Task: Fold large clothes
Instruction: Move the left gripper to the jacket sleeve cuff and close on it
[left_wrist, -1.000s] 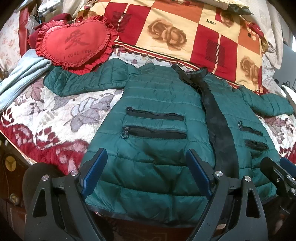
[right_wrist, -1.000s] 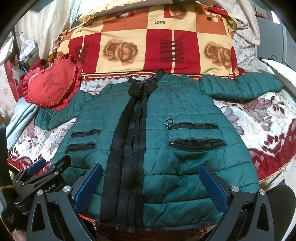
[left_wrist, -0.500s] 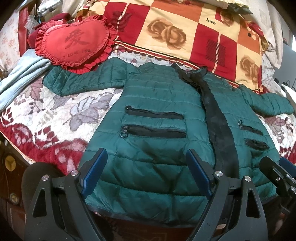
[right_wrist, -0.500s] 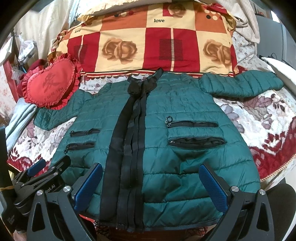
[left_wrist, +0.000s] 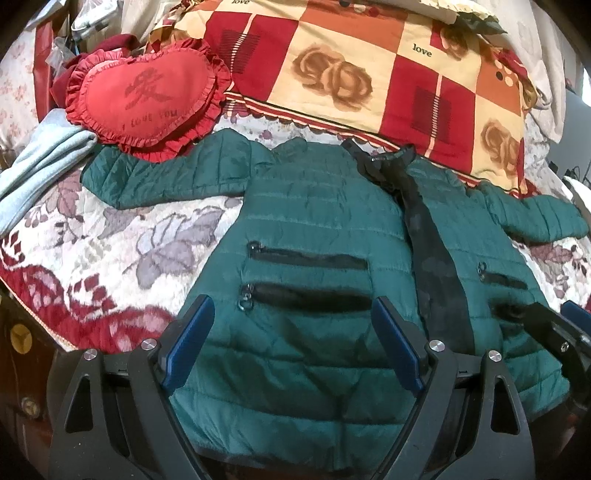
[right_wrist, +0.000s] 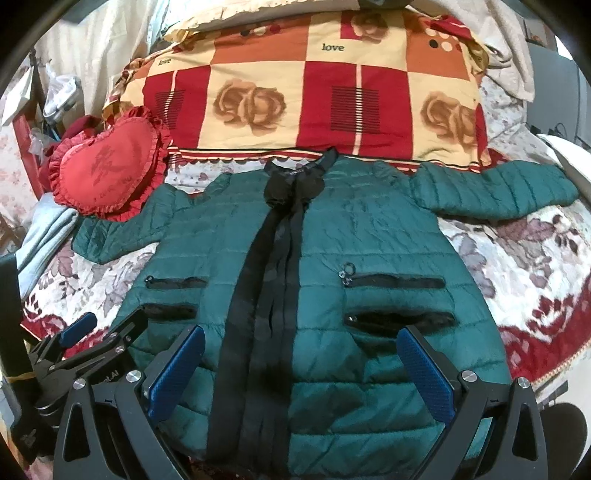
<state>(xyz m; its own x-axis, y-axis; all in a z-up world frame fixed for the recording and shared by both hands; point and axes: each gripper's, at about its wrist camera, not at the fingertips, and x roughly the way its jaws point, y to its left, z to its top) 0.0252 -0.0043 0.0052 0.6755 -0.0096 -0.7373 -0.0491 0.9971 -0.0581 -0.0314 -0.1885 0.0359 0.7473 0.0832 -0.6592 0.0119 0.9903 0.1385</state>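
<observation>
While nothing has shifted since a second ago, we find both hand-held grippers (left_wrist: 291, 343) (right_wrist: 301, 373) wide and empty above the unfolded jacket (right_wrist: 332, 295)

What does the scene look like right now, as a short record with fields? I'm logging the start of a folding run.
garment: green puffer jacket, flat, front up, sleeves spread
closure: black front strip running collar to hem
surface: floral bedspread
behind jacket: checked rose pillow
near one sleeve: red heart cushion
left gripper: fingers open, holding nothing
right gripper: fingers open, holding nothing
folds made: none
</observation>
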